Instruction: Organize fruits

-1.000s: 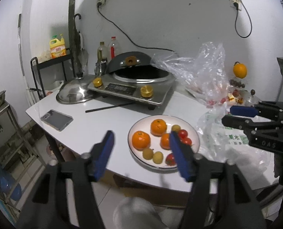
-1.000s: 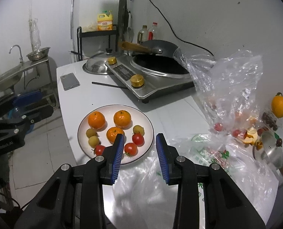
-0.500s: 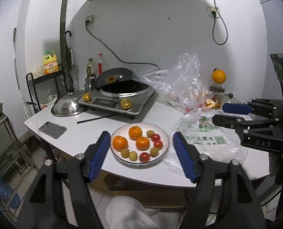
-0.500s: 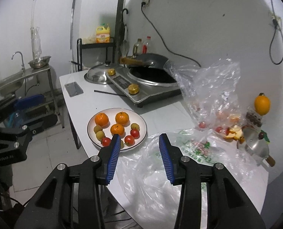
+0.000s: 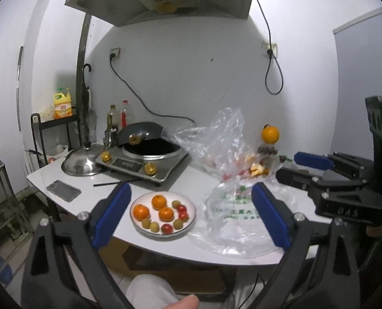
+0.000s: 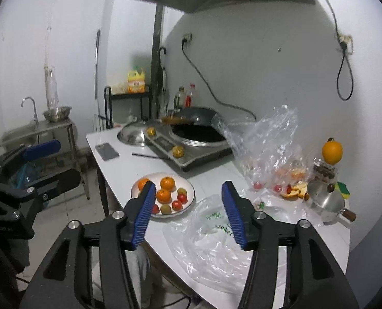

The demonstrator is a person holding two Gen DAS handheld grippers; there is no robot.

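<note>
A white plate (image 5: 189, 220) near the table's front edge holds three oranges, several small red tomatoes and several small brownish-green fruits; it also shows in the right wrist view (image 6: 188, 189). Clear plastic bags (image 5: 232, 221) lie to its right, with loose tomatoes and orange peel (image 6: 292, 190) behind them. One orange (image 5: 270, 134) sits on a jar at the back. My left gripper (image 5: 191, 213) is open and empty, held back from the table in front of the plate. My right gripper (image 6: 188, 211) is open and empty, above the bag (image 6: 211, 234) at the plate's right.
An induction cooker with a black wok (image 5: 149, 152) stands behind the plate, a steel lid (image 5: 81, 158) and a phone (image 5: 63, 190) to its left. A small steel pot (image 6: 324, 200) stands at the right end. A rack and sink (image 6: 31, 131) stand left of the table.
Both grippers have pulled back and up from the table, so the plate looks smaller and farther. Both jaws have opened wider. The fruit on the plate has not moved.
</note>
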